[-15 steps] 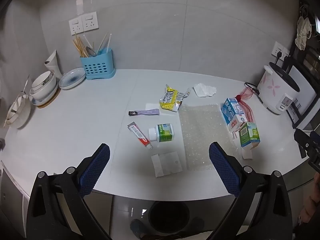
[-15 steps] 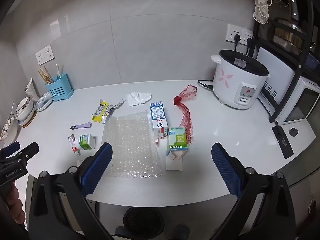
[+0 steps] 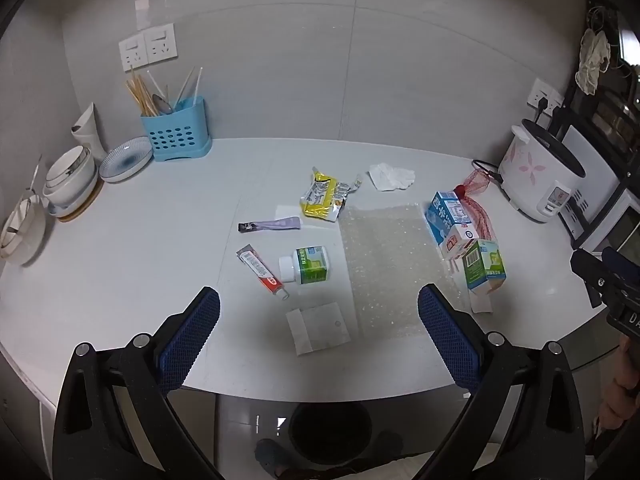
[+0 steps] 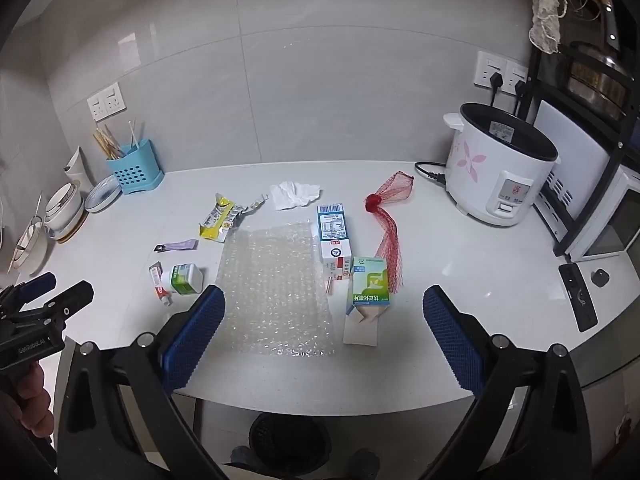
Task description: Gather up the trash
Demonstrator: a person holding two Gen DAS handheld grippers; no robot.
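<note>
Trash lies on the white counter (image 3: 120, 240): a yellow wrapper (image 3: 322, 200), a crumpled tissue (image 3: 390, 176), a purple sachet (image 3: 270, 225), a toothpaste tube (image 3: 260, 269), a green-label bottle (image 3: 308, 265), a flat paper packet (image 3: 320, 327), bubble wrap (image 4: 276, 284), a blue-white carton (image 4: 334, 236), a green box (image 4: 369, 286) and a red net bag (image 4: 386, 224). My left gripper (image 3: 318, 332) is open above the counter's front edge, over the packet. My right gripper (image 4: 324, 328) is open over the bubble wrap's near end. A dark bin (image 4: 290, 444) stands on the floor below.
A blue utensil holder (image 3: 174, 134), a plate (image 3: 126, 158) and stacked bowls (image 3: 70, 184) stand at the back left. A rice cooker (image 4: 500, 176) and a black rack with an oven (image 4: 600, 200) stand at the right. A remote (image 4: 578, 296) lies near the right edge.
Both grippers have shifted slightly forward over the counter. Nothing on the counter has moved.
</note>
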